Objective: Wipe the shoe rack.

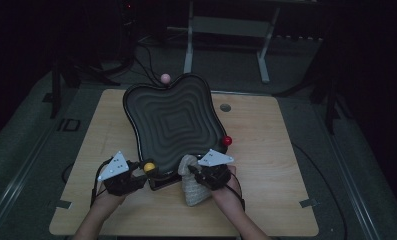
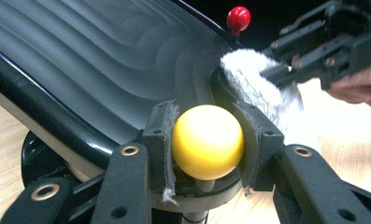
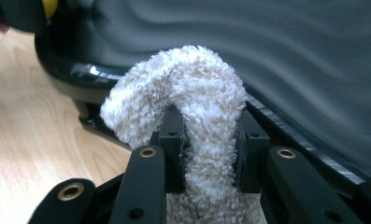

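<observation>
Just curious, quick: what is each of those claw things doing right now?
Left gripper: closed on the yellow ball.
Right gripper: closed on the cloth.

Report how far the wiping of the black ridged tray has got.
Done: the left gripper is clamped on the yellow ball knob at the near edge of the black ridged wavy-rimmed tray, steadying it. In hand: the right gripper pinches the fluffy white cloth, its fold pressed against the tray's near rim. Left: probably the ridged surface itself; the cloth sits only at the edge.
</observation>
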Demonstrator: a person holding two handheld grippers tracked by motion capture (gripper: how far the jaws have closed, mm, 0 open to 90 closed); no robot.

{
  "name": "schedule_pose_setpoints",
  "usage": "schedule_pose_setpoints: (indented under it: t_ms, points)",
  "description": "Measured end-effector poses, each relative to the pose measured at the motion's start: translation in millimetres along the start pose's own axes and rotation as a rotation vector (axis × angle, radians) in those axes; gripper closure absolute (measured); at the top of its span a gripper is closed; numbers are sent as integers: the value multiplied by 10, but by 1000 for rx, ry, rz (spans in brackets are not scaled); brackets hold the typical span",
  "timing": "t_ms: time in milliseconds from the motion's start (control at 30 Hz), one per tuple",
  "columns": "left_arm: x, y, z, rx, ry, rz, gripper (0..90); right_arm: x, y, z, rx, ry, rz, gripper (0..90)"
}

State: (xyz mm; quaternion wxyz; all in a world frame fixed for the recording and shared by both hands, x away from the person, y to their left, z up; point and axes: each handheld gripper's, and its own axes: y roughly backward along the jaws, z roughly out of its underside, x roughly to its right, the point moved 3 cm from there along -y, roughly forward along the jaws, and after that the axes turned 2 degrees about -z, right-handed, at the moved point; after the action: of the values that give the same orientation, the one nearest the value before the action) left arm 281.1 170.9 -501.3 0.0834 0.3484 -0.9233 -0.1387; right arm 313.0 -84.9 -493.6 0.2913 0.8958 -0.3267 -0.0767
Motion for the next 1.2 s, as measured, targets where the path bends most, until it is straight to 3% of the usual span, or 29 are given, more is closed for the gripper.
schedule_pose_setpoints:
  t_ms: [200, 400, 567, 633, 800, 1067, 1100, 1167, 1200]
  points:
    - [0, -1, 2, 2, 1, 1, 604, 55, -89, 146, -37, -30, 7, 697]
    - [-3, -1, 4, 4, 2, 6, 604, 100, 100, 29, 7, -27, 28, 697]
    - [0, -2, 2, 2, 2, 7, 604, 128, -23, 189, -41, -48, 27, 699]
    - [-3, 2, 3, 2, 3, 8, 604, 124, 13, 185, -40, -42, 27, 699]
    - [-3, 2, 3, 3, 4, 7, 604, 211, 286, 101, 11, -49, 58, 699]
    - [0, -1, 1, 2, 6, 2, 604, 356, 559, 35, 73, -74, 83, 698]
    - [0, -1, 1, 2, 6, 1, 604, 361, 605, 5, 91, -71, 84, 697]
    - [1, -1, 2, 3, 8, 2, 604, 359, 810, -143, 184, -66, 99, 698]
    - [-1, -1, 1, 2, 8, 3, 604, 353, 837, -170, 197, -62, 104, 697]
